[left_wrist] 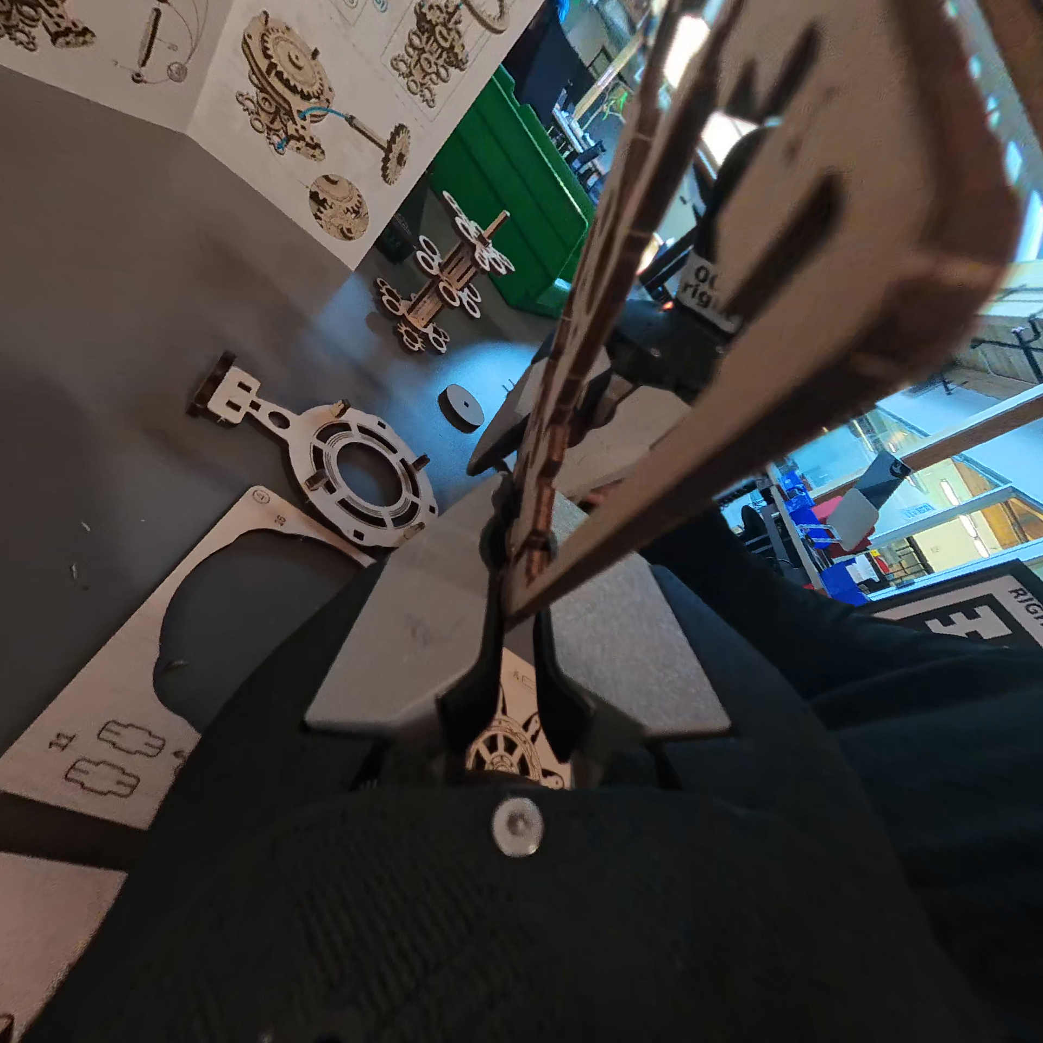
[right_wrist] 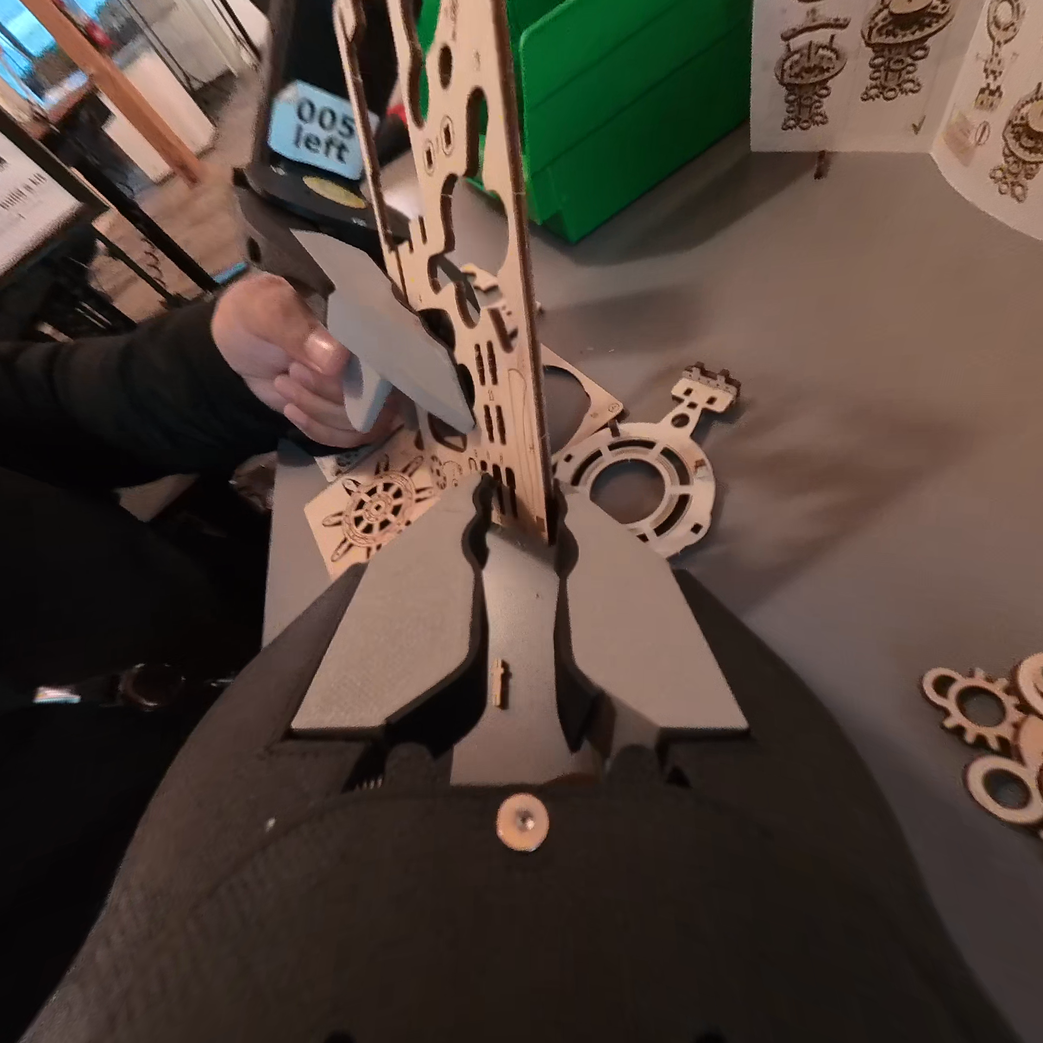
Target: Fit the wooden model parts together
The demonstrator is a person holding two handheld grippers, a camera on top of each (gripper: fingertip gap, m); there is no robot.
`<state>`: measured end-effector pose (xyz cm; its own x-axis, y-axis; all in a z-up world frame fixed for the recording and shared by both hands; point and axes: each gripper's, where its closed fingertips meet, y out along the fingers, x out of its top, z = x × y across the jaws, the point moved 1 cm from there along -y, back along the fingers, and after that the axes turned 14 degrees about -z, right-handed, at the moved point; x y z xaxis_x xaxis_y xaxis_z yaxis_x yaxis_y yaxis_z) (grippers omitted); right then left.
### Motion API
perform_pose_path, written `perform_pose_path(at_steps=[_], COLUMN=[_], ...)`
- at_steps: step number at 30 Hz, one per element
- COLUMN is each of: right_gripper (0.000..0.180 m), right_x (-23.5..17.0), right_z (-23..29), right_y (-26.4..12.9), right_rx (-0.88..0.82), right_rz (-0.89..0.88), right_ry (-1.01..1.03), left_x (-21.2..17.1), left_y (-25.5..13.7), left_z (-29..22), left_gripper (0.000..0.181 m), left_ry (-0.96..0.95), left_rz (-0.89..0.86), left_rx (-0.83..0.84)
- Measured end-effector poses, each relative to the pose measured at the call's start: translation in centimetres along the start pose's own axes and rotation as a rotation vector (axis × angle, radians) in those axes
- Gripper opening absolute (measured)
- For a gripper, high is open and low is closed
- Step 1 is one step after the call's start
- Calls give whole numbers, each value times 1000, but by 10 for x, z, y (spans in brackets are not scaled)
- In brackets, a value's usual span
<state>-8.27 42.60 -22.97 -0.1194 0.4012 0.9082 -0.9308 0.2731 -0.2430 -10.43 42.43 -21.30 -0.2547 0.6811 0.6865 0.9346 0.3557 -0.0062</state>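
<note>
A laser-cut wooden sheet (left_wrist: 818,254) with many cut-outs is held up above the grey table between both grippers. My left gripper (left_wrist: 511,536) is shut on one edge of it. In the right wrist view the sheet (right_wrist: 508,361) stands upright, its lower strip clamped between the tips of my right gripper (right_wrist: 519,502). The left gripper's fingers (right_wrist: 395,338) grip the sheet higher up, with a person's hand (right_wrist: 271,350) behind them. A wooden ring part with a handle (left_wrist: 361,480) (right_wrist: 643,496) lies flat on the table.
A cut-out sheet (left_wrist: 113,705) and a ship-wheel sheet (right_wrist: 372,513) lie flat underneath. A gear assembly (left_wrist: 446,276), a small disc (left_wrist: 461,407), loose gears (right_wrist: 987,733) and a small peg (right_wrist: 500,689) are on the table. A green bin (right_wrist: 632,113) and instruction pages (right_wrist: 903,73) stand behind. Only a small space, under 4 cm, lies between the two pairs of fingers. The right tips stand about 8 cm off the small peg (right_wrist: 500,689).
</note>
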Motion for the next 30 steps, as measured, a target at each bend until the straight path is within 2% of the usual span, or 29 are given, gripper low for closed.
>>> perform_pose_path(at_steps=[9,14,15,16,20,21,25,29,30], right_gripper=[15,16,16,16,17,19,26,27,20], right_x=[-2,0,-1,-2,3,7,16,11,11], right_z=[-5,-7,-8,-10,-14,-14,-8,-17,-14], right_y=[7,8,8,8,10,10,2,-7,-7], right_rx=[-141,-259,-265,-268,-273,-257,-61,-152,-158], right_rz=[57,96,98,106,58,22,-107,-73,-61], right_ry=[-138,-302,-316,-318,-311,-259,2,-132,-172], left_x=[2,5,5,4,9,11,11,11,11], left_y=[-3,-3,-3,-2,-1,-2,-1,-1,-1], left_z=[8,10,11,13,14,13,7,7,8], left_gripper=[0,0,6,1,5,0,1,0,0], left_ry=[-13,-8,-9,7,19,5,-7,-16,-7], left_rz=[3,-7,-6,0,-25,-37,-42,-39,-36], left_rx=[40,46,49,68,65,51,7,7,12])
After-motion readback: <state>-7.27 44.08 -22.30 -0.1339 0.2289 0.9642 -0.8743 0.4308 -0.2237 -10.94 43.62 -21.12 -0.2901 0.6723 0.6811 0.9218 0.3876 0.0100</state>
